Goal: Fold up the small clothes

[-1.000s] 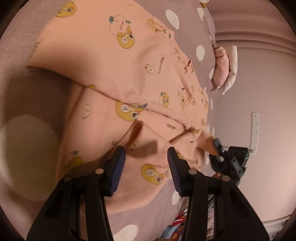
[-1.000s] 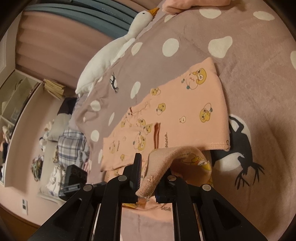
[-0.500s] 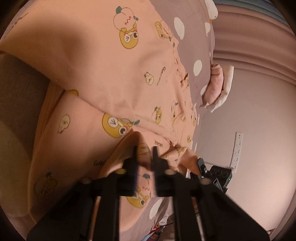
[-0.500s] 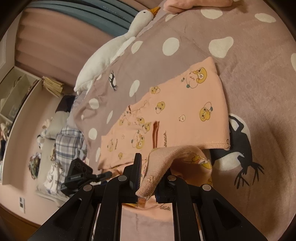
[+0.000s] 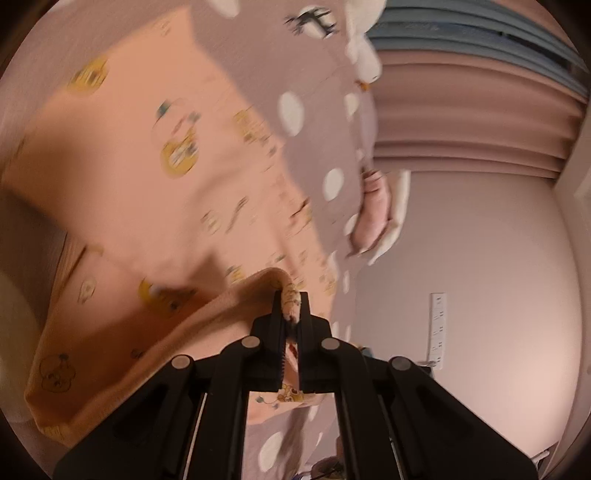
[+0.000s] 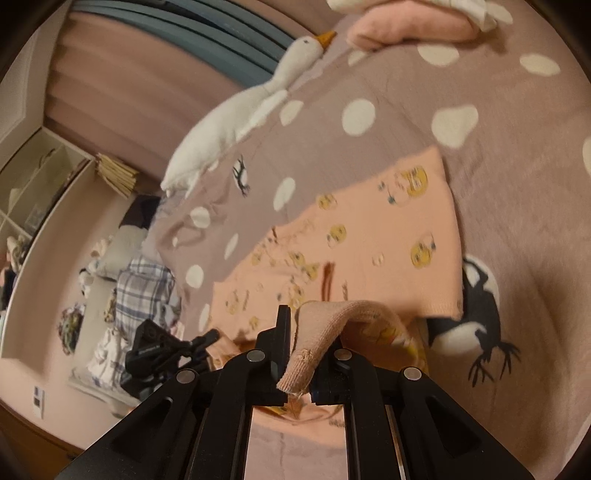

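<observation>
fingers of the left gripper [image 5: 291, 314] nearly together, pinching a raised fold of the peach garment [image 5: 122, 192]; fabric bunches up between the two black jaws and drapes away to the left; right gripper [image 6: 300, 354] likewise clamped on a ribbed edge of the same garment [image 6: 369, 236], which curls over its jaws and hangs toward the lens; one garment in all, peach with yellow cartoon-face prints, the rest of it lying flat on the bedspread [image 6: 517, 155]; bedspread is mauve with white dots and dark animal figures, two of them visible from the right wrist; one white goose plush [image 6: 236, 118] lies along the far edge of the bed, orange beak up; one folded pink item [image 6: 410, 29] with a white one beside it near the top of the bed; one plaid cloth [image 6: 144, 284] in a heap beyond the bed's edge; left wrist view is motion-blurred, print details unclear.
</observation>
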`<state>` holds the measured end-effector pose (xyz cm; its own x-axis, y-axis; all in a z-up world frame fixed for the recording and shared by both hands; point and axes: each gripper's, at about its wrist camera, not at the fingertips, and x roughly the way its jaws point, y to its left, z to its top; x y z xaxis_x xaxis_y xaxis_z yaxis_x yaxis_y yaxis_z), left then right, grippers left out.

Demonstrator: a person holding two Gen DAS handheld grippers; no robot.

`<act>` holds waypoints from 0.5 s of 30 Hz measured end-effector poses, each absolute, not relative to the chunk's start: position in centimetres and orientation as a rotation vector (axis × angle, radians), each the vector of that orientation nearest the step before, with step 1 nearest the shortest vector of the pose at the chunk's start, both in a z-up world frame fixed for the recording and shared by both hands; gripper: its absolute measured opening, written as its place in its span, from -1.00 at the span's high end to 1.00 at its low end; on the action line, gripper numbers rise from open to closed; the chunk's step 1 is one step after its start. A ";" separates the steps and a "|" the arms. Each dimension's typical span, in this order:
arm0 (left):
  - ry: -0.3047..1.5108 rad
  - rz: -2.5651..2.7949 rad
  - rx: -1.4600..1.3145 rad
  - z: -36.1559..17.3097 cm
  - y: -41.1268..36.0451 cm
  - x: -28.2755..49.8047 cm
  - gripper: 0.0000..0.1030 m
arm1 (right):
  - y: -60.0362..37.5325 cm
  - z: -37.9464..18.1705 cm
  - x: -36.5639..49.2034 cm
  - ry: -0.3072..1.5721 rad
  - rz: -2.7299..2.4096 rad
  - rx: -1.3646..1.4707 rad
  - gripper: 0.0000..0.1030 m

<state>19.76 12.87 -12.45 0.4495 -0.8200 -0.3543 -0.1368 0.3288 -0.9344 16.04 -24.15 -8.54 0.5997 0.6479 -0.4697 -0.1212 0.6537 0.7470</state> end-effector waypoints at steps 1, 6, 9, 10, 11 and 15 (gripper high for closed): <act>1.017 -0.572 -1.158 -11.8 12.9 19.9 0.96 | -24.1 -8.4 16.2 0.806 0.498 0.736 0.80; 0.945 -0.544 -1.102 -8.7 14.2 21.2 0.96 | -24.3 -7.9 18.0 0.771 0.484 0.753 0.87; 0.898 -0.509 -1.088 -7.4 15.4 22.6 0.96 | -24.4 -7.7 19.4 0.757 0.490 0.789 0.87; 0.889 -0.497 -1.088 -7.1 15.7 23.1 0.96 | -24.4 -7.6 20.0 0.755 0.494 0.801 0.87; 0.884 -0.489 -1.089 -7.0 15.8 23.7 0.96 | -24.3 -7.4 20.6 0.753 0.496 0.805 0.87; 0.867 -0.428 -1.045 -6.4 16.3 26.6 0.96 | -23.9 -7.1 22.8 0.759 0.483 0.811 0.87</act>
